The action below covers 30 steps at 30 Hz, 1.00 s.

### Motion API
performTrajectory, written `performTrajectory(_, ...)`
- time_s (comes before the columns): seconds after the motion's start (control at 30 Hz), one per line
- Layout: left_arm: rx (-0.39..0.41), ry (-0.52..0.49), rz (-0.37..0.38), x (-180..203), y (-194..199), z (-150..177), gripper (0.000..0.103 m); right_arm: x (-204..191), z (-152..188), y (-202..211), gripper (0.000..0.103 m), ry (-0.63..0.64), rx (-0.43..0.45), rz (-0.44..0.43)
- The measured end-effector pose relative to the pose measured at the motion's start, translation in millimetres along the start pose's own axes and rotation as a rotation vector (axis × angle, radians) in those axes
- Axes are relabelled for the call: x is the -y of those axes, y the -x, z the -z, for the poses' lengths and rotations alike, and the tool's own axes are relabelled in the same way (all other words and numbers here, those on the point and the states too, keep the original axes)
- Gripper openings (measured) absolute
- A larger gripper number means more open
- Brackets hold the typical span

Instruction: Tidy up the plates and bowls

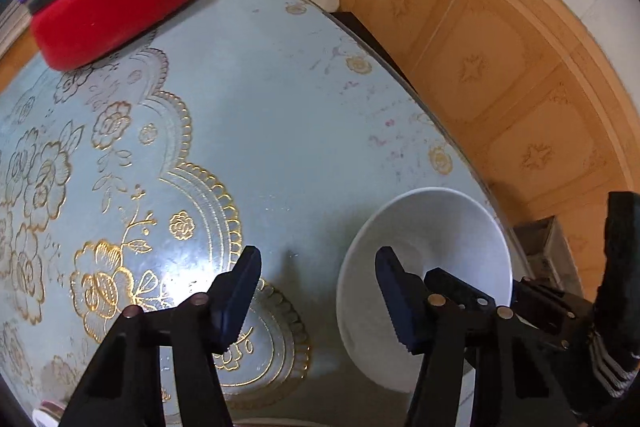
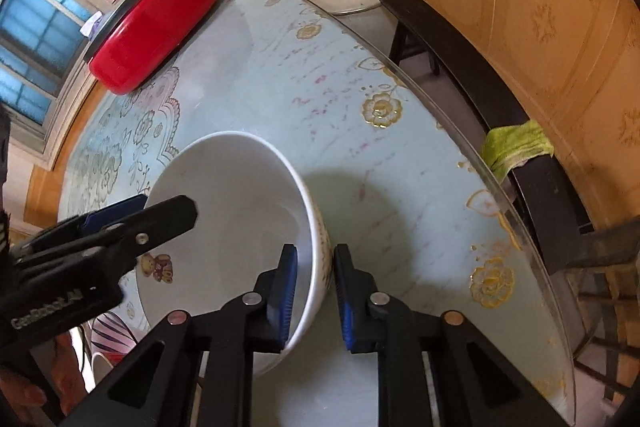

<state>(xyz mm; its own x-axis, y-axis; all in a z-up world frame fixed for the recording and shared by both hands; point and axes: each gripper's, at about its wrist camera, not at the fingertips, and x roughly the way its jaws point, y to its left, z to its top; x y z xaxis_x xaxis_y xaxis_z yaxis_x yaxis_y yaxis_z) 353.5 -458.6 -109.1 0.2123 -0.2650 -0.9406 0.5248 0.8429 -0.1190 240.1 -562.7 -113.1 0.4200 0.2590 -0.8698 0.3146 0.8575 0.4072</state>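
While the white bowl stands on the table, the right hand-held gripper clamps its rim

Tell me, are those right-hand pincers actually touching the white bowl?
Touching. The right wrist view shows the right gripper straddling the white bowl wall, one blue pad inside, one outside, both against it.

A big table is wearing a light blue cloth with gold flowers on it. A sheet of clear glass is lying over the cloth, and its round edge is showing on the right. A red cooking pot with a grey lid is sitting at the far end of the table. A white bowl with a little bear picture on its side is sitting on the table, closer to us. Its shadow is falling on the cloth just beside it.
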Motion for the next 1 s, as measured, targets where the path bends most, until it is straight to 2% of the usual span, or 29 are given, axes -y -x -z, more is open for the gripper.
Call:
performTrajectory(0.07, -0.013, -0.004, 0.003, 1.4, -7.6, -2.6, 0.044, 1.6, 0.2, 0.5, 0.018, 0.000, 0.003, -0.008)
performTrajectory(0.2, -0.005, -0.032, 0.019, 2.6, -14.6, -0.6, 0.037, 2.9, 1.3, 0.4, 0.018, -0.002, 0.014, -0.021)
performTrajectory(0.3, 0.029, -0.094, -0.003, 10.8, -15.2, 4.6, 0.033, 0.0, 3.2, 0.0, 0.018, 0.016, 0.030, -0.010)
performTrajectory(0.37, 0.037, -0.106, 0.005, 13.2, -16.2, 7.4, 0.024, -2.2, 5.1, 0.2, 0.018, 0.030, 0.049, -0.006)
performTrajectory(0.43, 0.022, -0.095, 0.037, 13.8, -18.5, 10.4, 0.020, -2.3, 6.5, -1.2, 0.017, 0.029, 0.056, -0.027)
performTrajectory(0.6, 0.045, -0.110, 0.055, 16.6, -15.1, 16.3, 0.020, -4.8, 7.9, -1.5, 0.013, 0.047, 0.062, 0.003)
performTrajectory(0.8, 0.083, -0.148, 0.053, 29.9, -2.5, 20.9, 0.020, 6.5, 7.2, 1.0, 0.013, -0.037, 0.050, -0.030)
performTrajectory(1.0, 0.095, -0.125, 0.097, 28.6, 8.1, 27.2, 0.019, 20.2, 10.5, 6.1, 0.013, -0.135, 0.041, -0.079)
